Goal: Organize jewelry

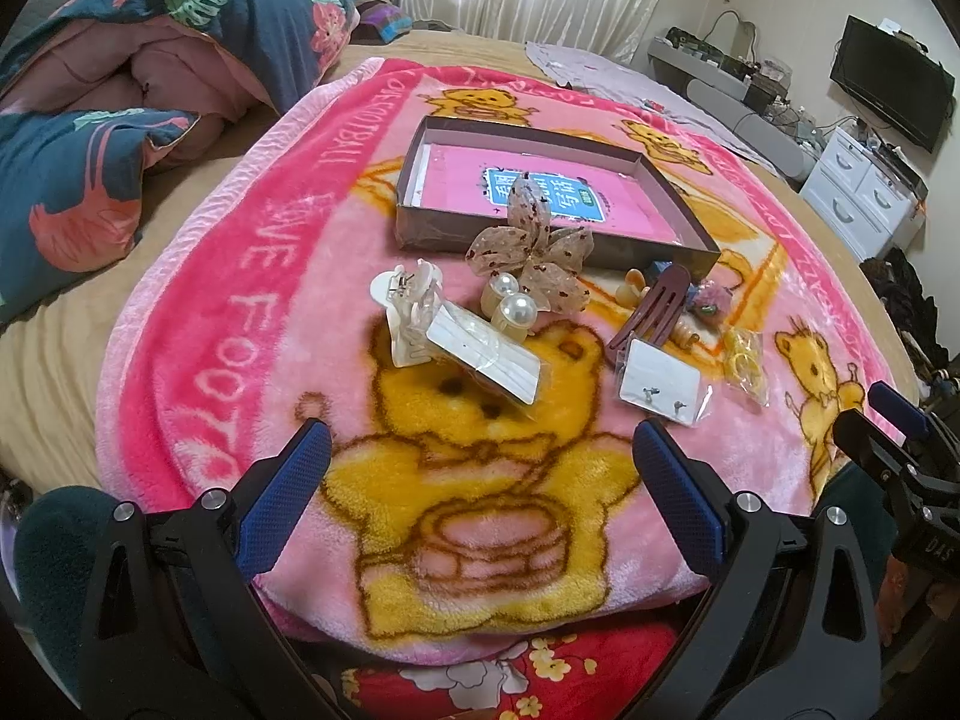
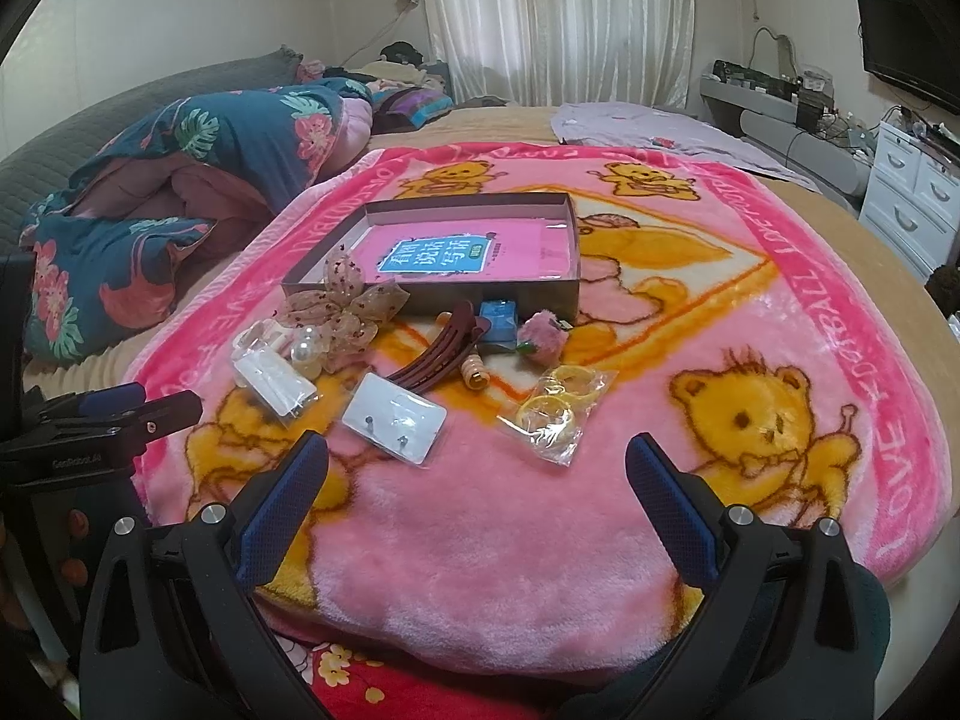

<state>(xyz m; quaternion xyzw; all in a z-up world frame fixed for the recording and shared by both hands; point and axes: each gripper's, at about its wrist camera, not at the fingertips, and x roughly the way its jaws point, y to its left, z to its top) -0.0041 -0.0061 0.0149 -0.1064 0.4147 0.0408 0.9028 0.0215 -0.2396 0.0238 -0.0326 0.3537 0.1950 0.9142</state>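
Note:
A shallow brown box (image 1: 420, 222) (image 2: 540, 294) with a pink book inside lies on the pink bear blanket (image 1: 240, 276) (image 2: 480, 510). In front of it sit a sheer flower bow (image 1: 531, 255) (image 2: 345, 309), pearl pieces (image 1: 510, 306) (image 2: 306, 354), a clear claw clip (image 1: 405, 300), two earring cards (image 1: 660, 387) (image 2: 393, 414), a maroon hair clip (image 1: 651, 318) (image 2: 441, 351), a bag of yellow bands (image 1: 744, 360) (image 2: 555, 411), a blue box (image 2: 498, 318) and a pink fuzzy piece (image 2: 543, 330). My left gripper (image 1: 480, 450) and right gripper (image 2: 477, 462) hover open near the blanket's front edge, short of the items.
A folded floral quilt (image 1: 120, 90) (image 2: 180, 192) lies on the bed at the left. A lilac cloth (image 2: 648, 126) lies beyond the blanket. White drawers (image 2: 918, 192) and a wall television (image 1: 891, 84) stand at the right. A red floral cloth (image 1: 510, 672) lies under the near edge.

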